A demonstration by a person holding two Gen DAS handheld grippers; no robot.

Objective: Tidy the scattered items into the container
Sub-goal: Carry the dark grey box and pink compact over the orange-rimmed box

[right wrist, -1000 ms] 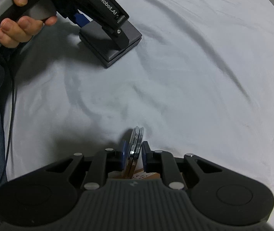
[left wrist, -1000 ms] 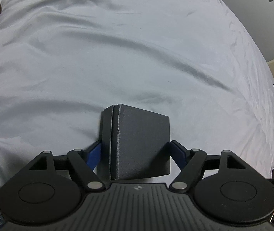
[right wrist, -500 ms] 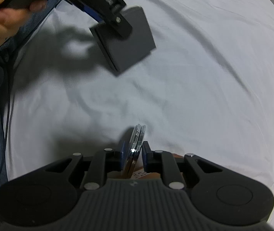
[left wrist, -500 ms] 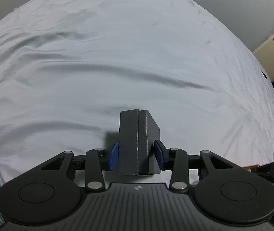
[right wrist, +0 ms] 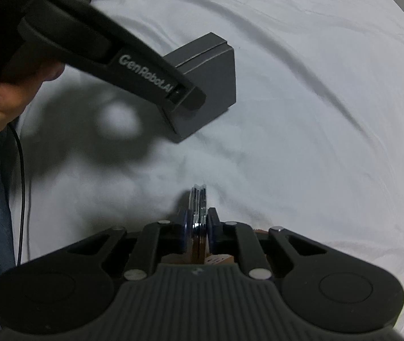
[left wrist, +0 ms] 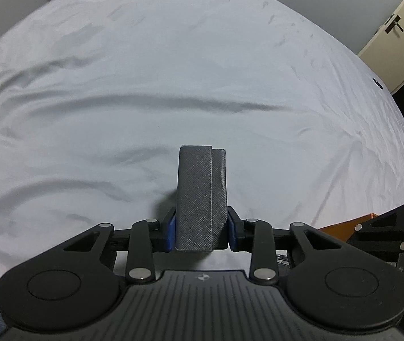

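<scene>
Dark grey textured box, two-layered with a seam down its edge, up off the white sheet; pinched on its narrow sides by the left gripper, jaws closing onto it; thin round chrome-rimmed compact clamped tight in the right gripper; orange container corner showing low right.

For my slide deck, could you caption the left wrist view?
Left claw closing on a dark grey box, lifted above a white sheet.
</scene>
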